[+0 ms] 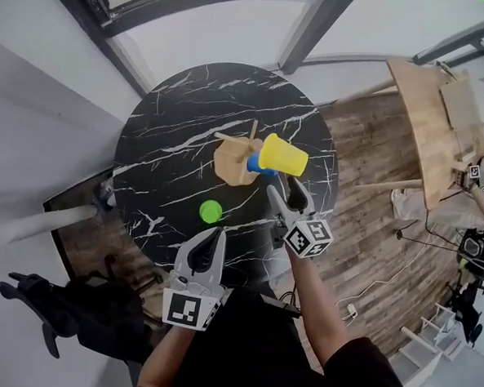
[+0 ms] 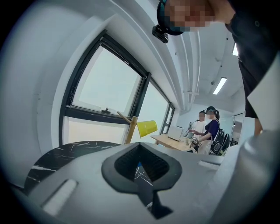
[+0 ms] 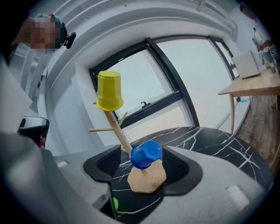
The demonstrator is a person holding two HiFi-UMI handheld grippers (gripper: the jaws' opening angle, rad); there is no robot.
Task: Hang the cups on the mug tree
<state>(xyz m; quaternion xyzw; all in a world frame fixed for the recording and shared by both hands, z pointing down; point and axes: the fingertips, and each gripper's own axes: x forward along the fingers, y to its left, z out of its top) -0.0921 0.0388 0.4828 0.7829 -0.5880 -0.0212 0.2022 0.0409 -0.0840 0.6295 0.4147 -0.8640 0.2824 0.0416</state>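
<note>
Head view: square markers (image 1: 190, 310) on left gripper (image 1: 217, 233), right gripper (image 1: 284, 190).

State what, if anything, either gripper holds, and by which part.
Nothing is held: left gripper is shut empty; right gripper stands open, not gripping the blue cup.

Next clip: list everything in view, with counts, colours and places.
table: 1, black marble, round, centre.
mug tree: 1, wooden, on the table.
yellow cup: 1, yellow, upside down on the tree's top.
blue cup: 1, blue, on a lower peg.
green cup: 1, green, on the table, near side of the tree.
wooden table: 1, light wood, at right.
people: 2, by the wooden table.
chair: 1, black, lower left, partly seen.
left gripper: 1, grey, shut, empty.
right gripper: 1, grey, open, pointing at the blue cup, not gripping it.
</note>
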